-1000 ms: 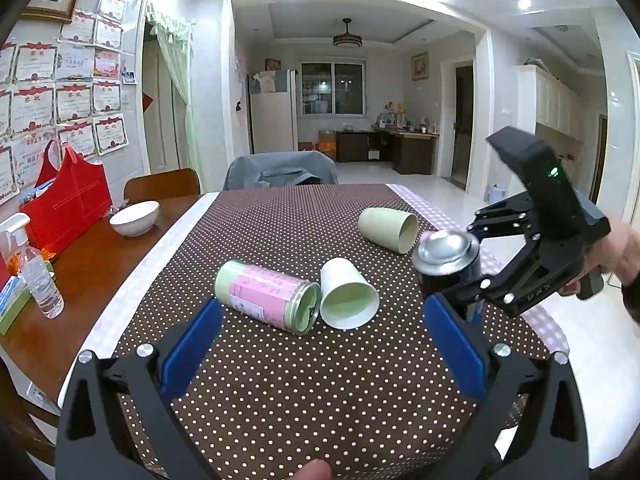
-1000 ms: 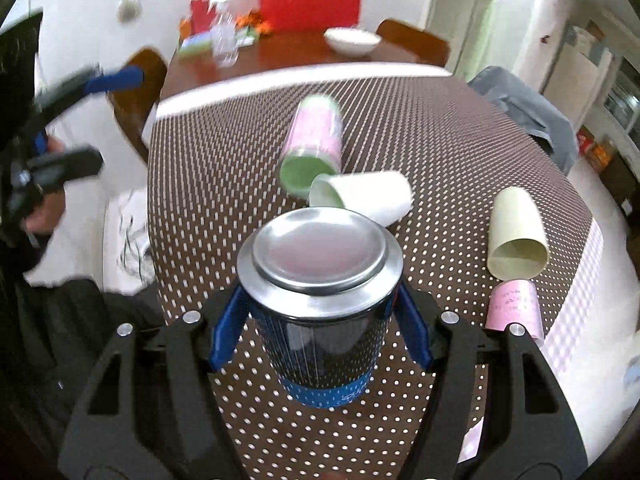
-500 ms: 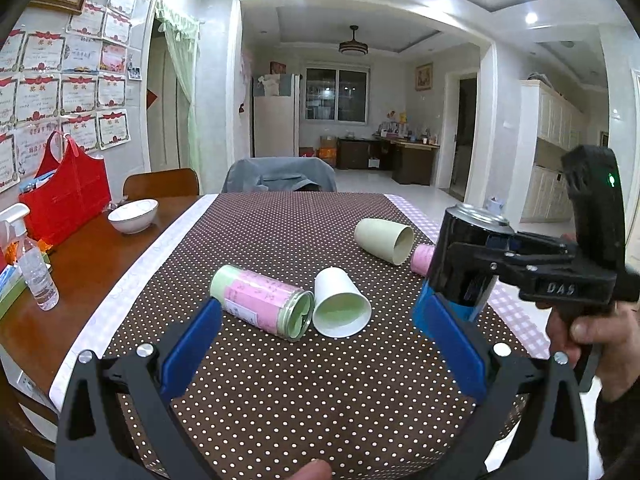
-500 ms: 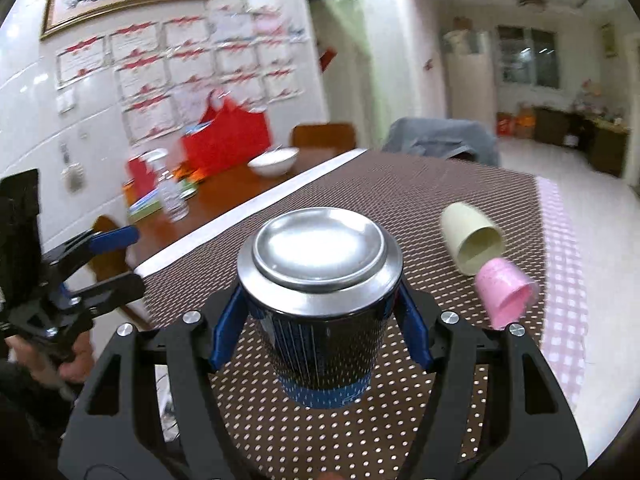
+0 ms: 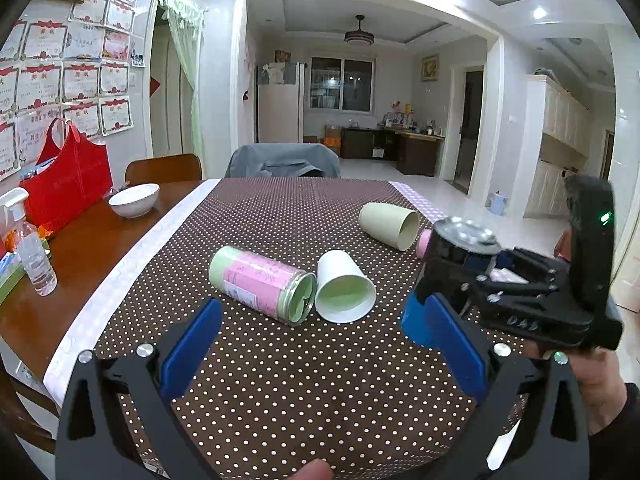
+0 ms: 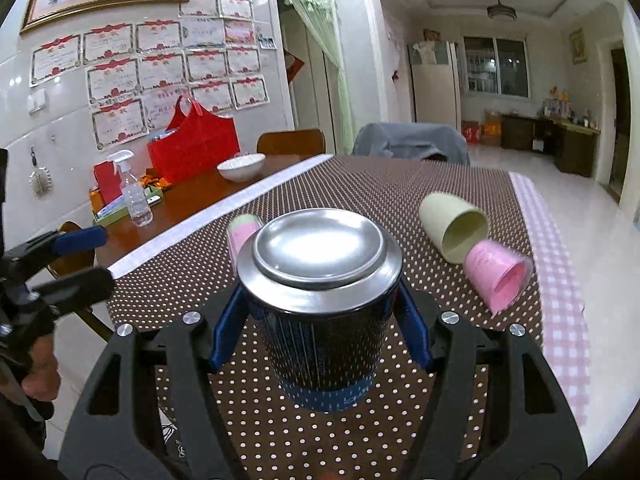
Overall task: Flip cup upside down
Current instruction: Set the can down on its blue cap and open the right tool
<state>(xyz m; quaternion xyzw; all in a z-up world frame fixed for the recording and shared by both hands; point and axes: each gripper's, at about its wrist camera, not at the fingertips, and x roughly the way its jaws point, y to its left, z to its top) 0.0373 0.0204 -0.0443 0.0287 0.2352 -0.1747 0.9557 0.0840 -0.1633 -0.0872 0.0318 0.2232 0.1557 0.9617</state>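
Observation:
My right gripper [image 6: 320,332] is shut on a dark blue cup [image 6: 320,316] with a shiny steel base facing up, held bottom-up just above the dotted tablecloth [image 6: 400,184]. In the left wrist view the same cup [image 5: 452,264] and right gripper [image 5: 448,292] sit at the table's right side. My left gripper [image 5: 324,340] is open and empty above the near tablecloth, in front of a white cup [image 5: 344,288] lying on its side.
A pink-and-green tin [image 5: 260,280], a cream cup [image 5: 388,220] and a pink cup [image 6: 500,272] lie on their sides. A white bowl [image 5: 134,199], red bag [image 5: 68,184] and spray bottle [image 5: 32,248] stand on the bare wood at left.
My right gripper has tilted from looking down to level, turning the dark cup base-up and lowering it toward the cloth. My left gripper has stayed open and nearly still.

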